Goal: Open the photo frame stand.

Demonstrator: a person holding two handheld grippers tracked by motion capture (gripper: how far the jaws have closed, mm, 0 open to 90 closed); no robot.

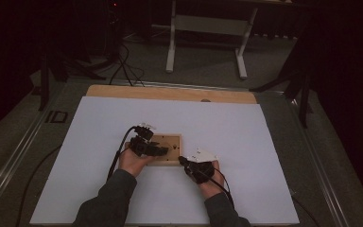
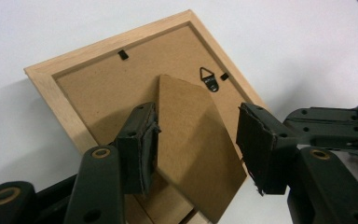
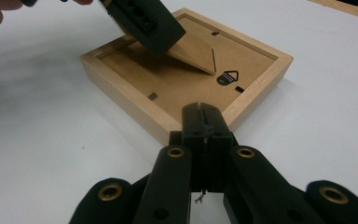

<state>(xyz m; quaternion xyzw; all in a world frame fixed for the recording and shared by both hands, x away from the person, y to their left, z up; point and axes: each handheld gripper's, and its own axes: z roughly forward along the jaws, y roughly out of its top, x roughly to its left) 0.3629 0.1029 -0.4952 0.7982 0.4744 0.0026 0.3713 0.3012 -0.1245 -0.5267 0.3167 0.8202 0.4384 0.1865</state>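
A light wooden picture frame [image 1: 172, 142] [image 2: 46, 88] [image 3: 121, 98] lies face down on the white table top, brown backing up. Its cardboard stand flap [image 2: 191, 116] [image 3: 193, 53] is tilted up off the backing. My left gripper [image 1: 163, 150] [image 2: 196, 140] straddles the flap from above, jaws wide, a pad against each side edge. One of its jaws [image 3: 149, 23] hangs over the flap in the right gripper view. My right gripper [image 1: 182, 160] [image 3: 204, 116] is shut with nothing in it. Its tips sit at the frame's near corner; I cannot tell if they touch.
A small black triangular hanger [image 2: 209, 79] [image 3: 227, 77] and small black tabs sit on the backing. The white sheet [image 1: 264, 142] spreads wide around the frame over a wooden board [image 1: 170, 93]. A white table stand [image 1: 208, 28] is on the floor beyond.
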